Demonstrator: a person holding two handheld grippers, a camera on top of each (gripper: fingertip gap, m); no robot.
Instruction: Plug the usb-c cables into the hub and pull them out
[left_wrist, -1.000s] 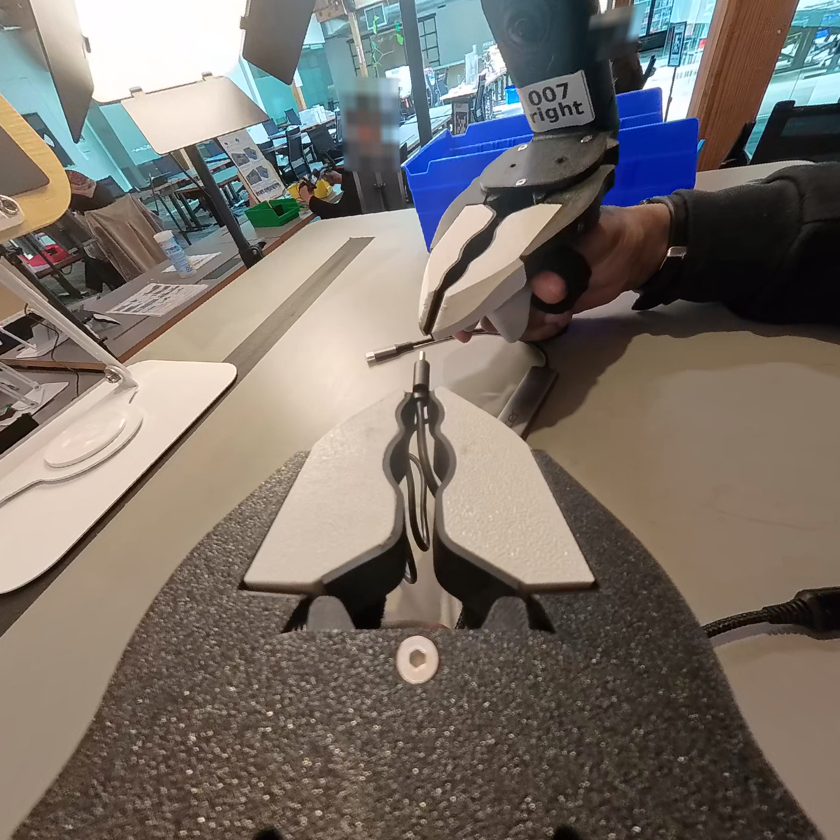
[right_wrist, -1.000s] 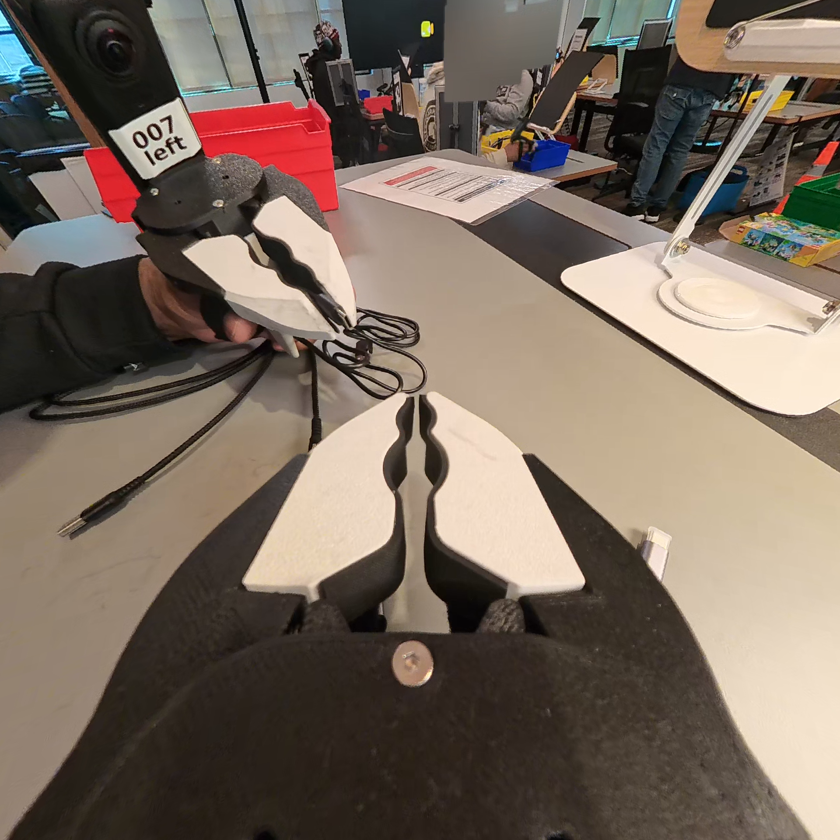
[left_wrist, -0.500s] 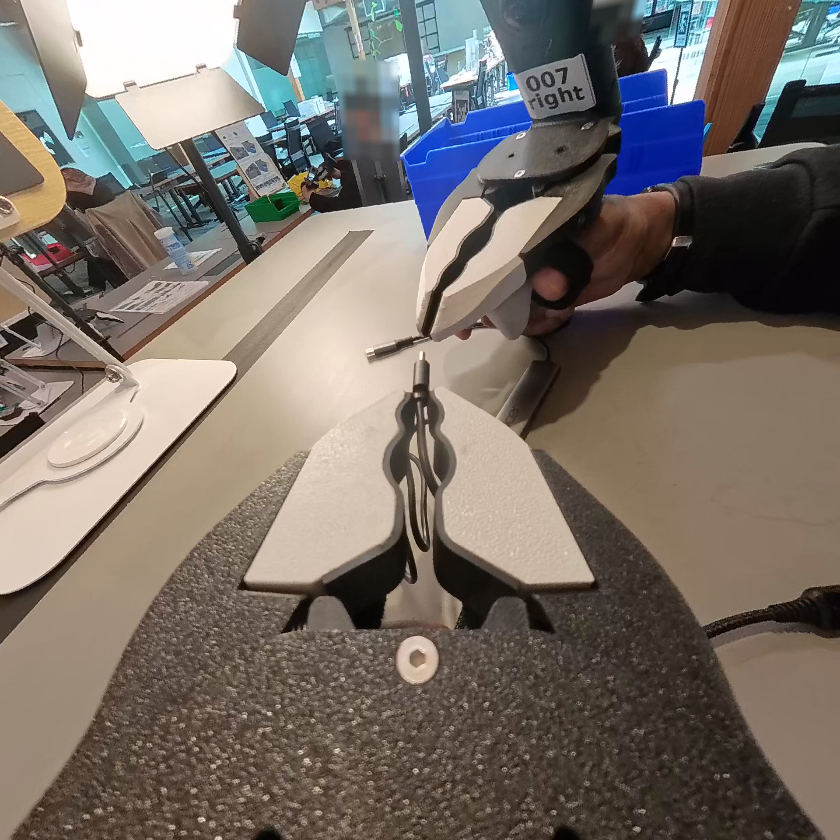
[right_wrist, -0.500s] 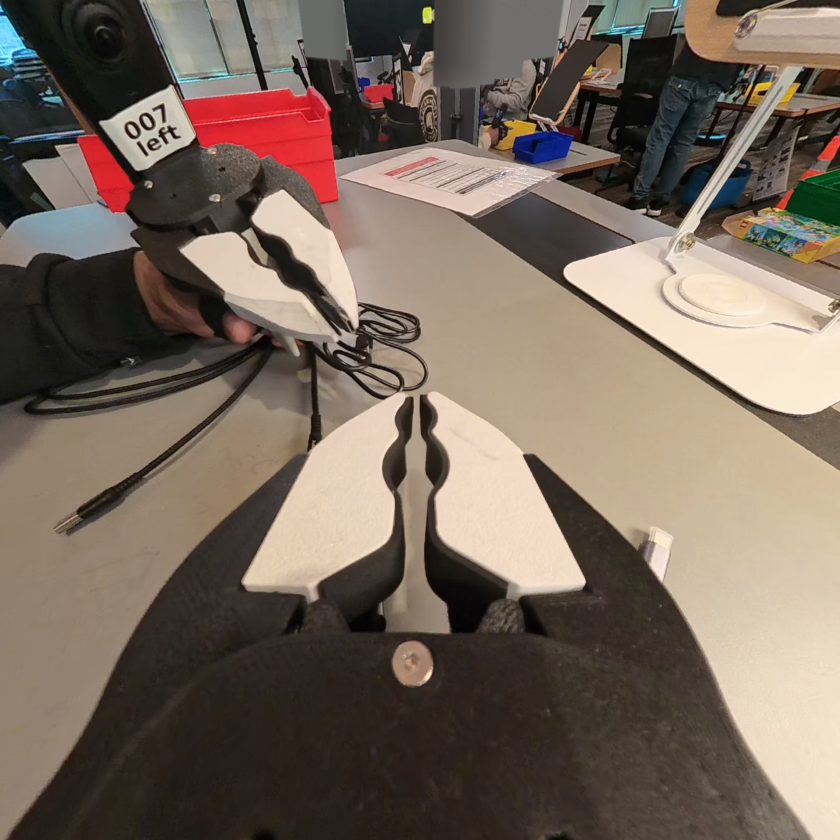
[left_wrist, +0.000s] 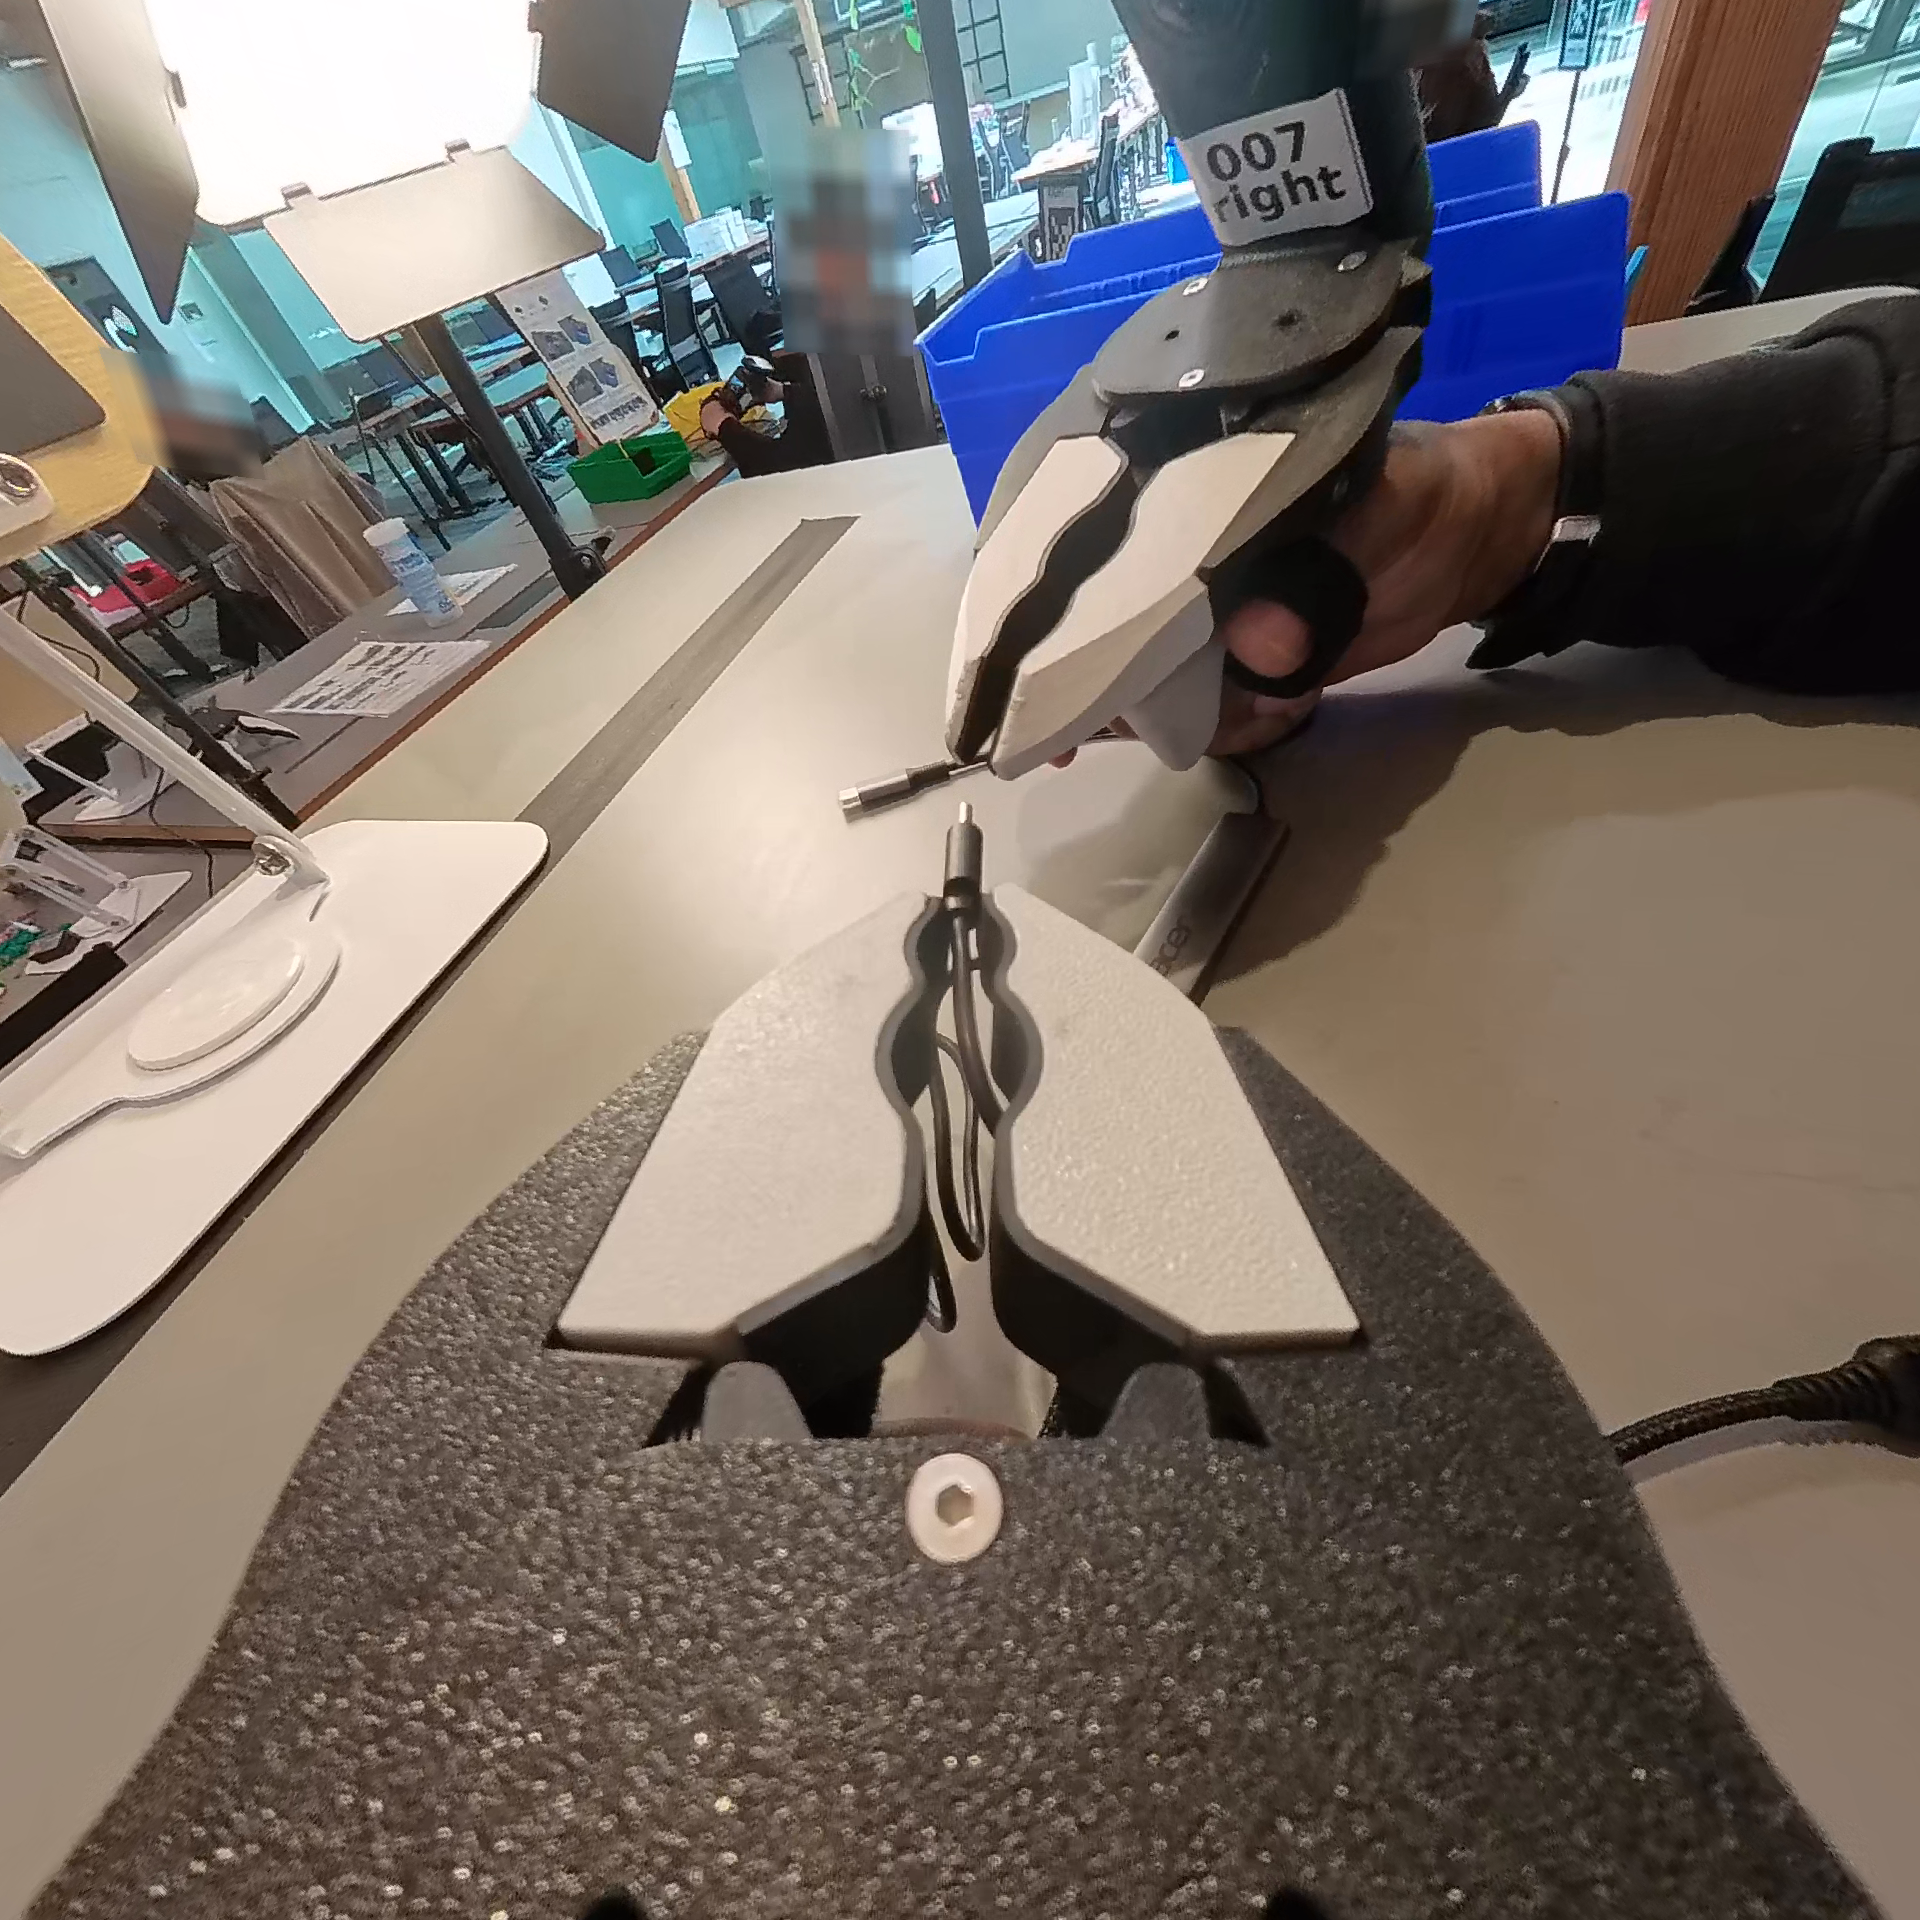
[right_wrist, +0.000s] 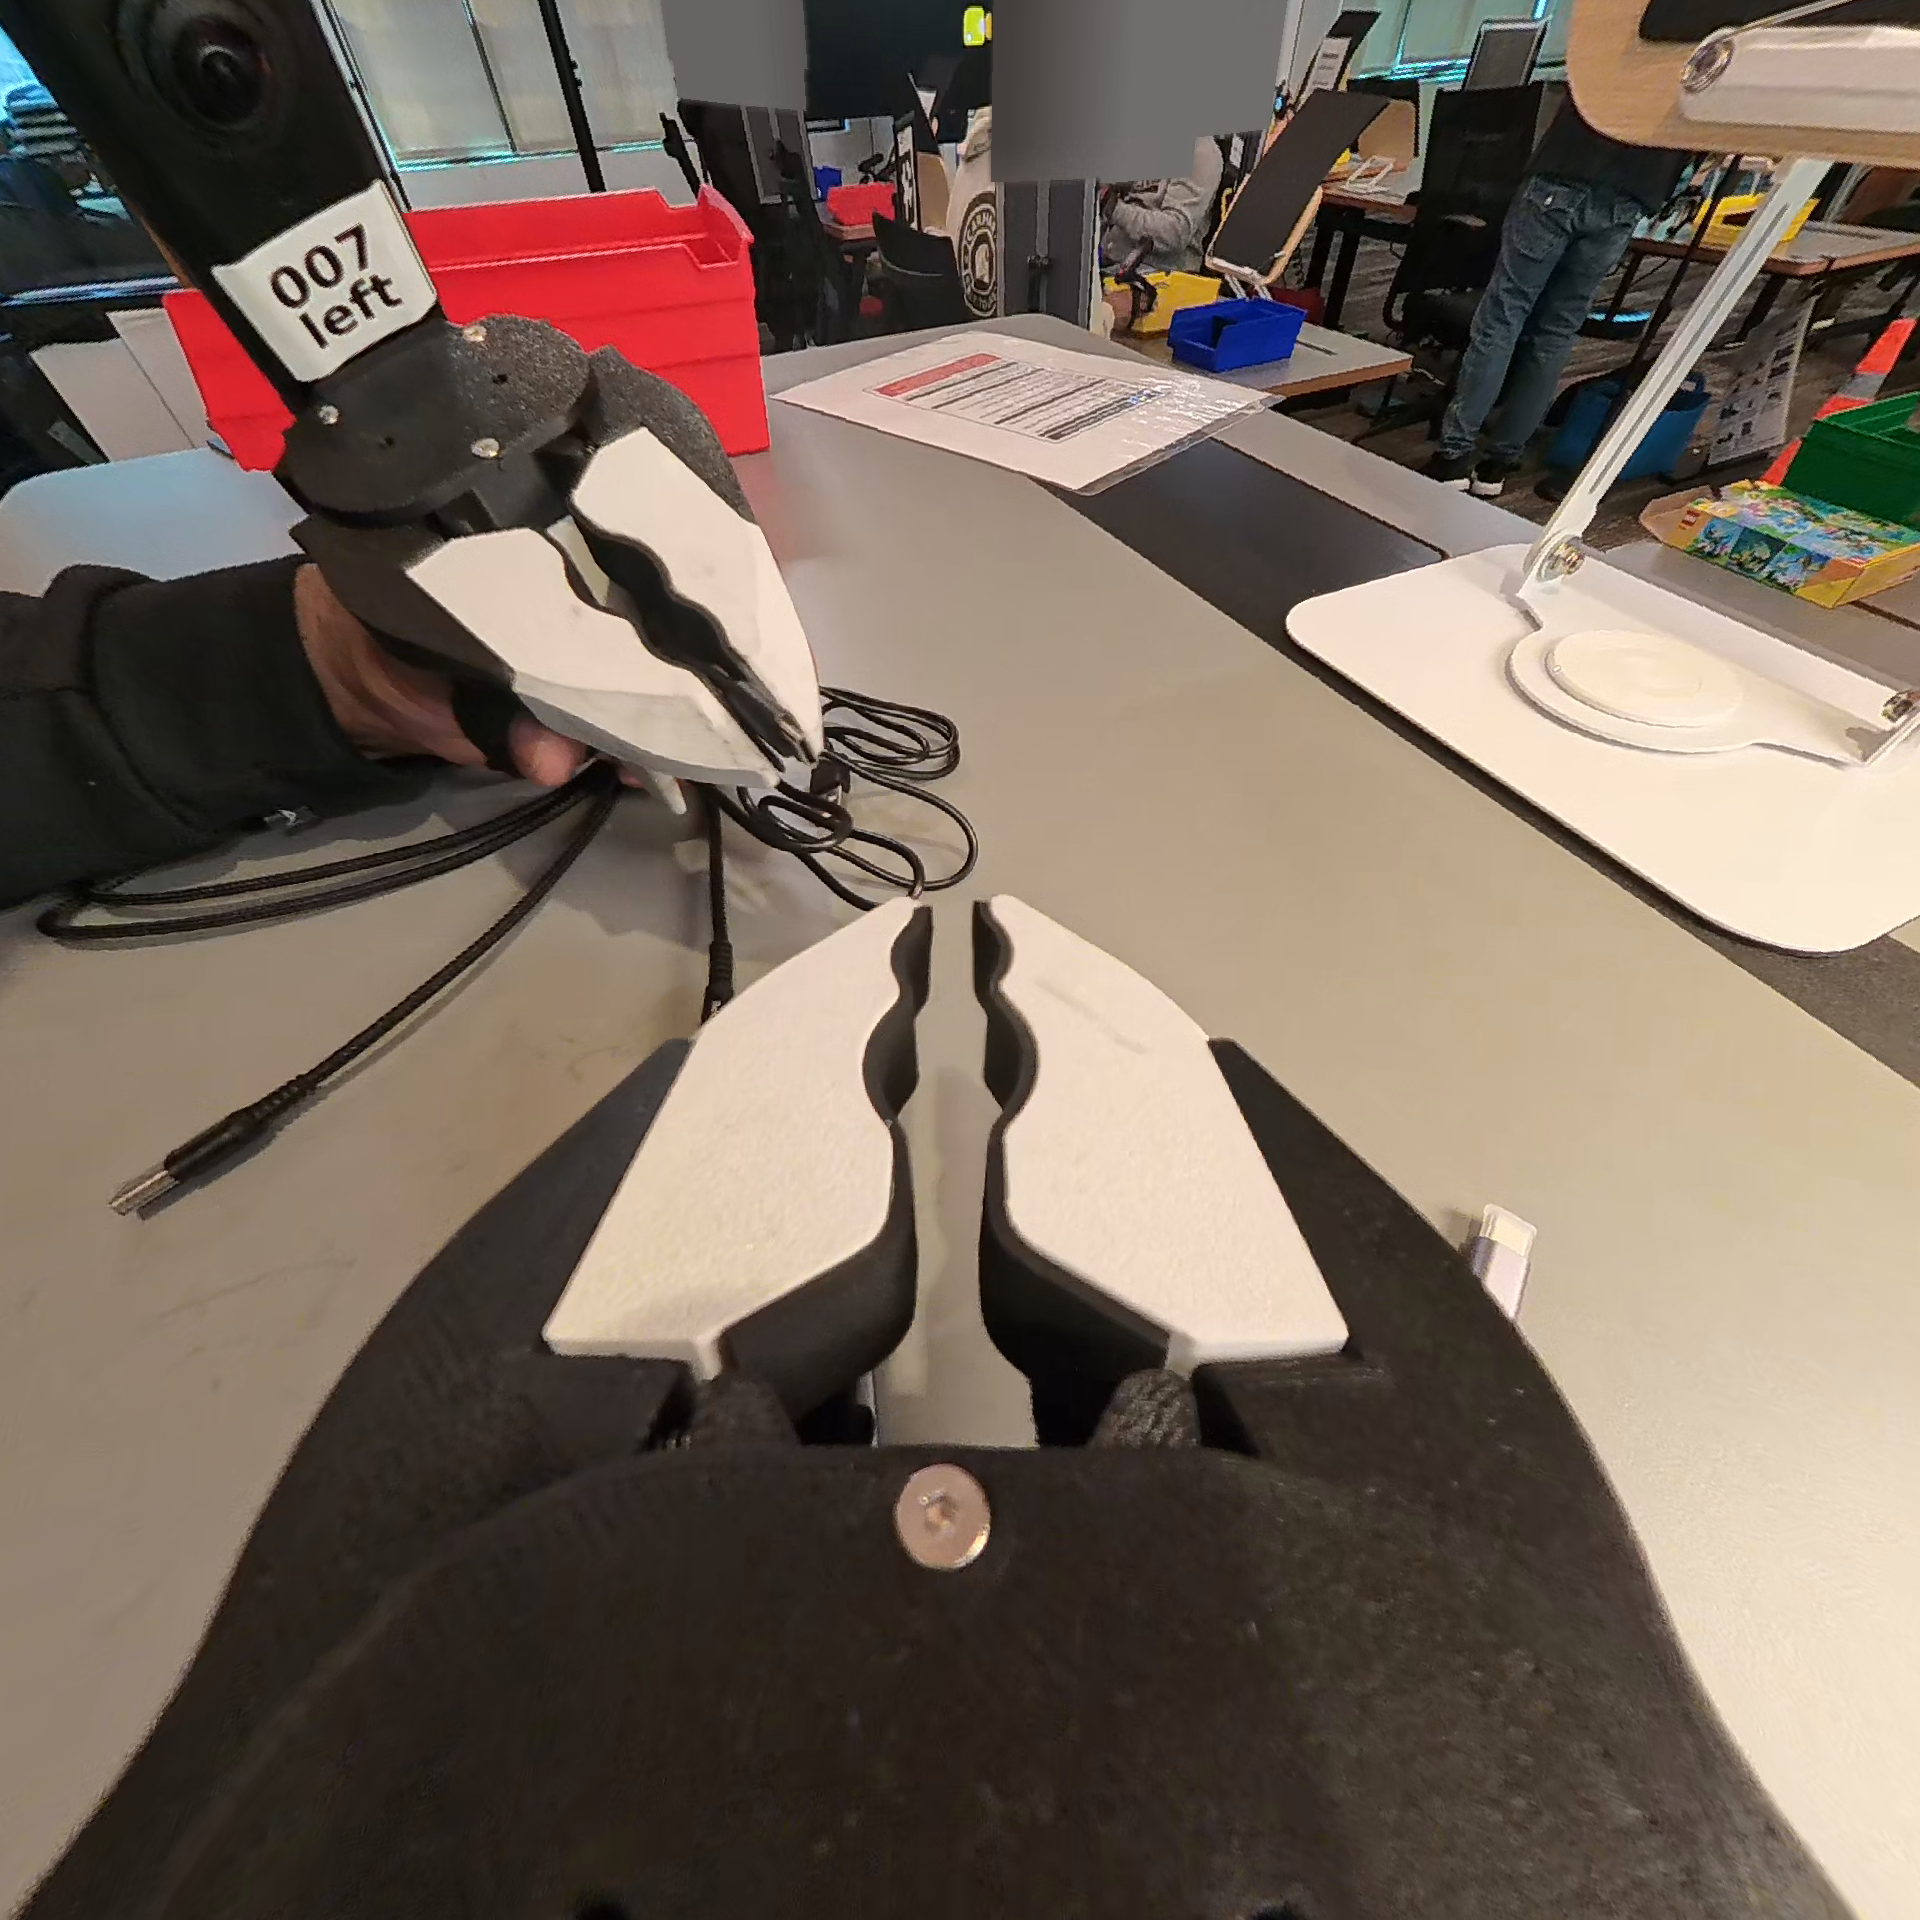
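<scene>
My left gripper is shut on a thin black usb-c cable. Its plug sticks out past the fingertips and points at the grey hub, which lies flat on the table just ahead. My right gripper has its jaws a narrow gap apart with nothing between them. In the left wrist view it hovers above the hub's far end, tips down beside a second cable plug lying on the table. The right wrist view shows the left gripper over coiled black cables. The hub is hidden there.
A white stand base sits at the left, also in the right wrist view. A blue bin and a red bin stand at the table's ends. A braided cable ends in a plug. A small white plug lies by my right gripper. My hands' fingertips stand some 5 centimeters from each other. My right tips are roughly 12 centimeters from the small white plug.
The right gripper's jaws have parted slightly and it has shifted a little over the hub. The left gripper keeps its hold on the cable, almost still.
</scene>
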